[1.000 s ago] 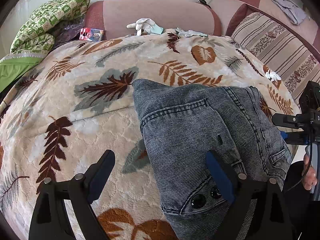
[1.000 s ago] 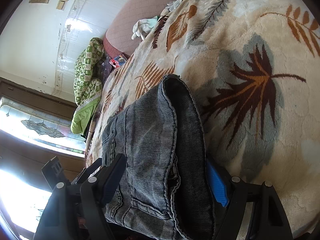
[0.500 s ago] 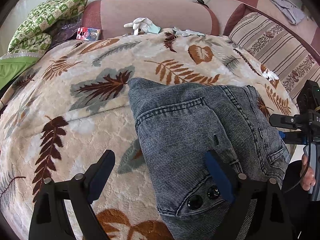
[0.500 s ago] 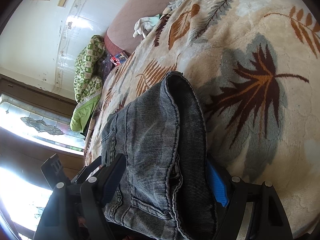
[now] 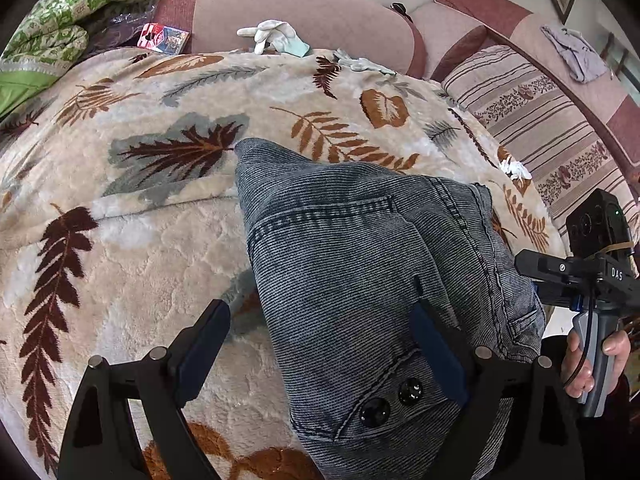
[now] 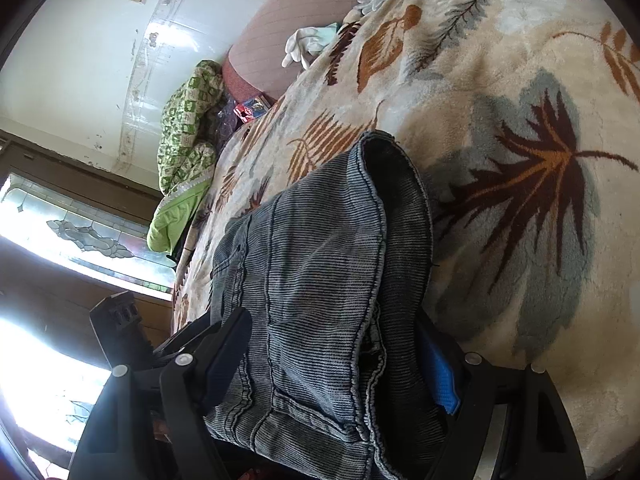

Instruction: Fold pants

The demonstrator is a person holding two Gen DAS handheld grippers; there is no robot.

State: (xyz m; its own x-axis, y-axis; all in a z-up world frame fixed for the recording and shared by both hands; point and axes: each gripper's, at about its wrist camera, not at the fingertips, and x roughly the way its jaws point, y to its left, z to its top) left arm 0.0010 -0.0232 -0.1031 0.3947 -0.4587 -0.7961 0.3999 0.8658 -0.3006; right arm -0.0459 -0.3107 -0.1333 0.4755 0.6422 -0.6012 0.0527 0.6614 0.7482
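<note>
Grey-blue denim pants (image 5: 360, 264) lie folded into a thick bundle on a leaf-patterned blanket (image 5: 140, 240), with two dark buttons (image 5: 392, 400) at the near end. My left gripper (image 5: 318, 310) hovers open over the bundle's near left edge, one finger above the blanket and the other above the denim. At the bundle's right edge a hand (image 5: 588, 364) holds my right gripper (image 5: 576, 276). In the right wrist view the pants (image 6: 312, 248) fill the gap of the right gripper (image 6: 332, 320), whose jaws stand wide. Fabric partly hides its blue pad, and I see no squeeze.
White gloves (image 5: 272, 34) and a red packet (image 5: 162, 38) lie at the blanket's far edge against the pink sofa back. A green quilt (image 5: 72, 12) is heaped at the far left and a striped cushion (image 5: 552, 120) stands at the right. A window (image 6: 60, 220) is beyond.
The left wrist view has tilted a little, so the pants sit slightly further left and higher in it. The bundle keeps its shape and the right wrist view is nearly unchanged.
</note>
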